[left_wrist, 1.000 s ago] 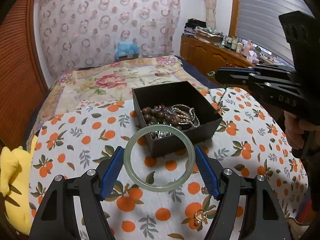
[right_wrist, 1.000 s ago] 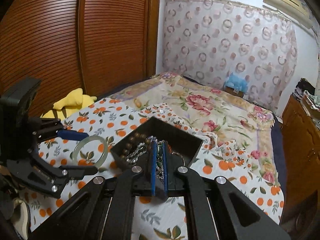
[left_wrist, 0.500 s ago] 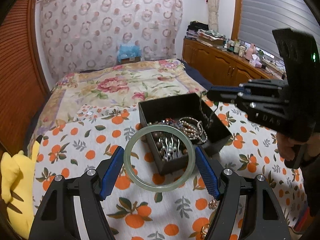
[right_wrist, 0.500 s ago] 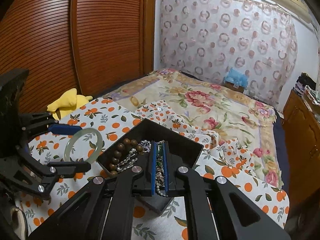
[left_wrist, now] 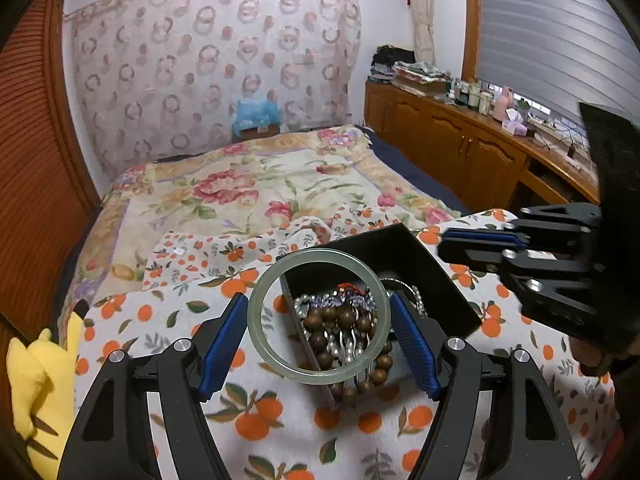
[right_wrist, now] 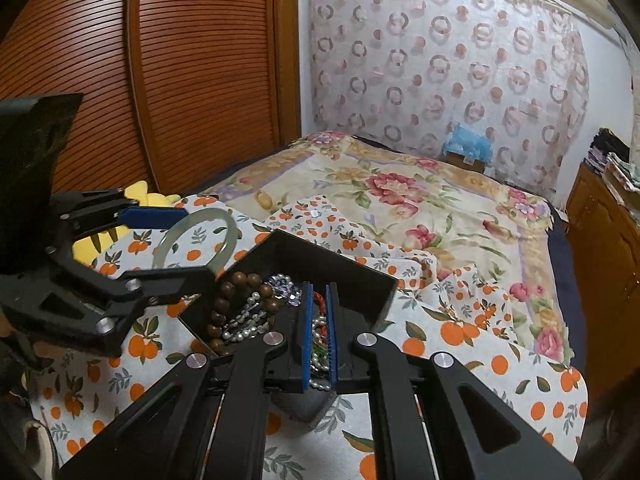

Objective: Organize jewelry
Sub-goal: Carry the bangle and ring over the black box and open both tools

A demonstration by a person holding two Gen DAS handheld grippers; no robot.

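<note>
My left gripper [left_wrist: 319, 320] is shut on a pale green jade bangle [left_wrist: 256, 320] and holds it flat above the near left corner of a black jewelry box [left_wrist: 436, 272]. The box holds brown wooden beads [left_wrist: 328, 332], pearl strands and other jewelry. In the right wrist view the bangle [right_wrist: 228, 240] hangs over the box's left edge [right_wrist: 320, 256]. My right gripper [right_wrist: 319, 300] is nearly shut with nothing clearly gripped, hovering above the box's jewelry [right_wrist: 248, 312]. It also shows in the left wrist view [left_wrist: 480, 240], at the box's right side.
The box sits on an orange-print cloth [left_wrist: 280, 420] spread over a floral bedspread [left_wrist: 248, 188]. A yellow plush toy [left_wrist: 36, 384] lies at the left edge. A wooden sideboard [left_wrist: 480, 152] runs along the right; a slatted wardrobe [right_wrist: 160, 80] stands on the left.
My left gripper has carried the bangle forward and up, from beside the box to over its near corner. The right gripper has stayed shut above the box.
</note>
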